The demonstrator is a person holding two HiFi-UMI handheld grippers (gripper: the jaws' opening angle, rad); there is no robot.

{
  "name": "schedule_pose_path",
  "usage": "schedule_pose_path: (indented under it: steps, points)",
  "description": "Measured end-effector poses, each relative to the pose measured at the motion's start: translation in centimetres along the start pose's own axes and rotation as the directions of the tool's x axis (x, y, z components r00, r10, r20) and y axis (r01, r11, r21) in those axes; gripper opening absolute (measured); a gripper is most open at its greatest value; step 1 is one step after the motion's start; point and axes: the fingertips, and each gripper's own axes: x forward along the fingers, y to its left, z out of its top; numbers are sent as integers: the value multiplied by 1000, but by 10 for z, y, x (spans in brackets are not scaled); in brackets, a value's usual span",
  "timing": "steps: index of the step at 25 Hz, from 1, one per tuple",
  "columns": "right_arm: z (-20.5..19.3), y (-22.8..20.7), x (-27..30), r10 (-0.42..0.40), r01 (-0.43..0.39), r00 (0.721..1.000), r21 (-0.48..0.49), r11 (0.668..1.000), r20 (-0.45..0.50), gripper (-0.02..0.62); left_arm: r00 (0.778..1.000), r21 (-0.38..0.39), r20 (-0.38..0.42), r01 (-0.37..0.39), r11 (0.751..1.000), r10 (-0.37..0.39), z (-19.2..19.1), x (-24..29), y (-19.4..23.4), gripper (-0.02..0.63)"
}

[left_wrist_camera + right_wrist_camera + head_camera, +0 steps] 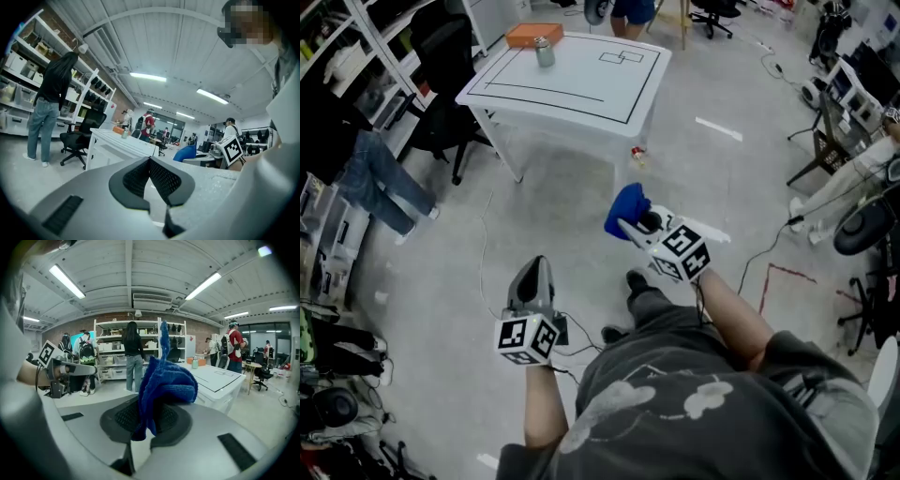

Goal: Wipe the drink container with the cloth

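A small grey-green drink container (545,52) stands on the white table (581,89) far ahead, also seen as a tiny bottle (194,363) in the right gripper view and a tiny container (124,131) in the left gripper view. My right gripper (626,225) is shut on a bunched blue cloth (627,208), which bulges up from between the pads, the cloth (164,385) filling the middle of its own view. My left gripper (532,275) is shut with nothing in it, low at my left side, its jaws (151,180) pressed together. Both grippers are well short of the table.
An orange box (534,35) lies beside the container on the table. A black office chair (450,66) stands at the table's left, with shelving (356,56) beyond. A person in jeans (132,355) stands by the shelves. Cables (769,253) run over the floor on the right.
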Motion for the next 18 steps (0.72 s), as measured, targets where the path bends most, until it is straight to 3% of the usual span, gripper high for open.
schedule_pose_path:
  steps: [4, 9, 13, 18]
  points:
    - [7, -20, 18, -43, 43, 999, -66, 997, -6, 43, 1000, -10, -5, -11, 1000, 11, -4, 7, 13, 2]
    - [16, -52, 64, 2, -3, 1000, -87, 996, -7, 43, 1000, -35, 7, -6, 999, 7, 5, 30, 33, 2]
    - [34, -103, 122, 13, -12, 1000, -60, 998, 11, 43, 998, 11, -12, -67, 998, 67, 20, 79, 69, 2]
    - [66, -171, 199, 31, -28, 999, -70, 997, 33, 43, 995, 69, -63, -76, 995, 80, 33, 165, 110, 2]
